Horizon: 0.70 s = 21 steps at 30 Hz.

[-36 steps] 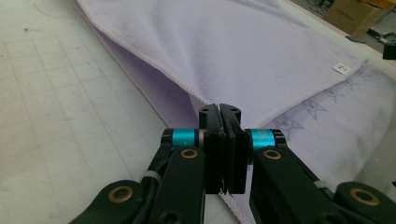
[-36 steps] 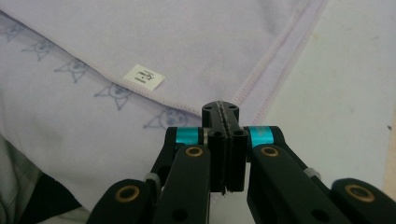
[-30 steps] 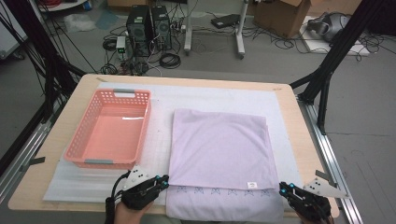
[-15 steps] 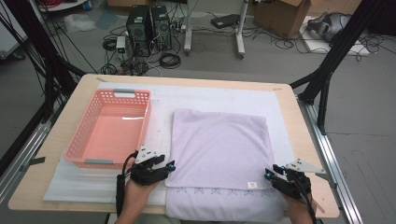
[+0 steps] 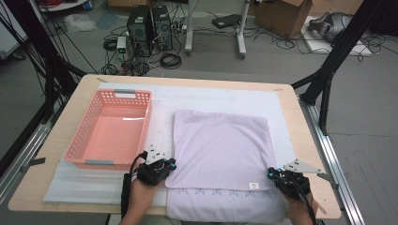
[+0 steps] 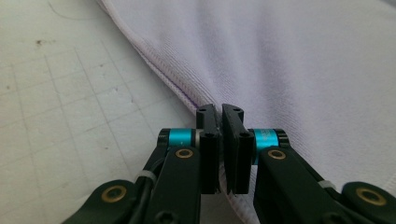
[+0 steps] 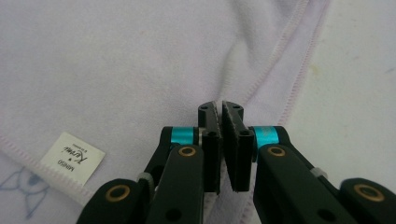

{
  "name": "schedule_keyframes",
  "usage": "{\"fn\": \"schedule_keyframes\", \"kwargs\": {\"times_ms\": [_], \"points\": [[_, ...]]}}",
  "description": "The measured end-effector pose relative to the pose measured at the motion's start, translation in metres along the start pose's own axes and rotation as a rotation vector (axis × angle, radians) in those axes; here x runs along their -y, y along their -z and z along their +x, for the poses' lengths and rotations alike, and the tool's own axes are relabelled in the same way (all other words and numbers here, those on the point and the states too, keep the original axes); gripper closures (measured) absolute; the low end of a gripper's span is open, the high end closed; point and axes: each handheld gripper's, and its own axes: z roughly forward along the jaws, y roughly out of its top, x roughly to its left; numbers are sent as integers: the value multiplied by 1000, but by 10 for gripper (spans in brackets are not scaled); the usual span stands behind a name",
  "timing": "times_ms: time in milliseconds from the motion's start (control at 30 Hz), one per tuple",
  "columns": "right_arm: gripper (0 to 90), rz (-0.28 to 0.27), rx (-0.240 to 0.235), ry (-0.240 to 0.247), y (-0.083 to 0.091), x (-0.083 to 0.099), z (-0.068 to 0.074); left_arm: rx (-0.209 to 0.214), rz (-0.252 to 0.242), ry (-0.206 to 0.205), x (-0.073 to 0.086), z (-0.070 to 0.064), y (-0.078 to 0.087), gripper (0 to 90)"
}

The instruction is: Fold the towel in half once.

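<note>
We pinch the towel (image 5: 220, 150) with both tools: left tool (image 5: 164, 169) and right tool (image 5: 277, 176), at its near corners beside the basket (image 5: 110, 131).

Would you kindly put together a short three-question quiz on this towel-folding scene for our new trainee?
1. True or false: the left claw is shut on the near left edge of the folded lilac cloth towel.
2. Which side of the towel is the pink plastic lattice basket on, seen from the high view? A) left B) right C) on top of it
3. Fill in: the small white sewn label lies near the ______ claw.

Key: 1 true; 2 A; 3 right. Both claws pinch towel edges at the near corners, the left at the edge of the upper fold, and the basket holds nothing.
</note>
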Motion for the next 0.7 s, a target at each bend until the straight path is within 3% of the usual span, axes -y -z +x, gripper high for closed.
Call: {"fn": "schedule_keyframes", "kwargs": {"times_ms": [67,233,467,567,700], "points": [[863,-11,-4,-6,6,1,-1,4,-27,4,-1,0,7,852],[865,-28,-10,0,25,2,0,62,-64,7,-2,-6,26,853],[866,-43,-28,-10,56,17,3,133,-50,15,9,-17,40,854],[866,-35,-36,-10,64,25,6,144,-50,6,11,-21,47,853],[863,-23,-32,18,78,36,15,171,-59,-5,13,-23,55,842]]}}
